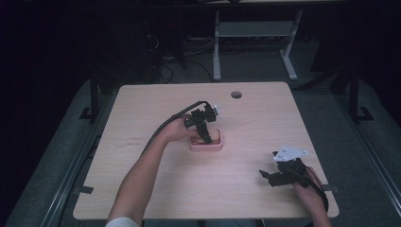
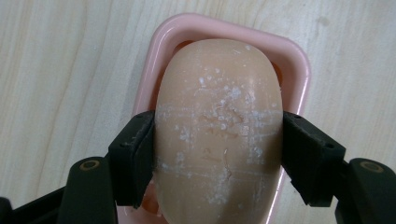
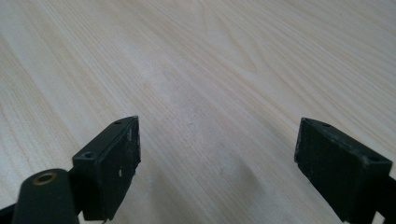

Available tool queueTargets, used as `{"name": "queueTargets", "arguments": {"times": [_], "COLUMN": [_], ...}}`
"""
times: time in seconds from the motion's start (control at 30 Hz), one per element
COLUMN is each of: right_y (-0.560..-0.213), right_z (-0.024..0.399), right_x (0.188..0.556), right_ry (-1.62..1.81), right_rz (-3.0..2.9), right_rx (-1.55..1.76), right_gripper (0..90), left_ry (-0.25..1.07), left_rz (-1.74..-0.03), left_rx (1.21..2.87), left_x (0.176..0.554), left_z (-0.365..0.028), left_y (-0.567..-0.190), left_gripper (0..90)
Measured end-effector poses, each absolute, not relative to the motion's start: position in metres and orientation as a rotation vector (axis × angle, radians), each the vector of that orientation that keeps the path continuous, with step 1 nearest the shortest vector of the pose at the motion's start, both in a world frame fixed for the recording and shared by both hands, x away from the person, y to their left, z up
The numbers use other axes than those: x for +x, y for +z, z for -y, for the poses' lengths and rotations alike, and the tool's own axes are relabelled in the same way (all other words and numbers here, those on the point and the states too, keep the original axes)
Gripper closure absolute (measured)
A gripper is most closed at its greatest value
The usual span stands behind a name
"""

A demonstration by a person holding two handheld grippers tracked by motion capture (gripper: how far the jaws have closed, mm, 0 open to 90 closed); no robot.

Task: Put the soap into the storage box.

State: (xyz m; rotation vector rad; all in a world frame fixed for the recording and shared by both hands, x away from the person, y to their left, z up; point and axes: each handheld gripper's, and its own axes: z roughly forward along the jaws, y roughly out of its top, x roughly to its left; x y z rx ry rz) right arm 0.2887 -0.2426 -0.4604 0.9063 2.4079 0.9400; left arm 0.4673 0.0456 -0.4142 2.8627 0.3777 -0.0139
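Clamping the soap bar (image 2: pixel 218 130) from both sides over the pink dish (image 2: pixel 299 60) near the table (image 1: pixel 142 189) centre, the left gripper (image 2: pixel 218 154) may let this smooth bar slip, while the right gripper (image 3: pixel 217 163) waits spread and empty at five o'clock.

A pale wood-grain desk (image 1: pixel 156 189) with rounded corners stood on a grey floor (image 1: pixel 326 109). A round cable hole (image 1: pixel 236 94) sat near its far edge. A pink soap dish (image 1: pixel 206 145) rested near the middle of the desk, holding a tan bar of soap (image 2: pixel 219 121).
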Motion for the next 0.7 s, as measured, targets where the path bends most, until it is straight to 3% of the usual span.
{"name": "queueTargets", "arguments": {"times": [0.7], "right_y": [-0.4603], "right_z": [0.2424], "right_x": [0.2886], "right_ry": [0.939], "right_rz": [-2.409], "right_rx": [0.904], "right_gripper": [13.8], "left_ry": [-0.023], "left_rz": [-0.389], "left_rx": [2.861], "left_x": [0.4696], "left_z": [-0.0459], "left_y": [-0.4169], "left_gripper": [31.6]}}
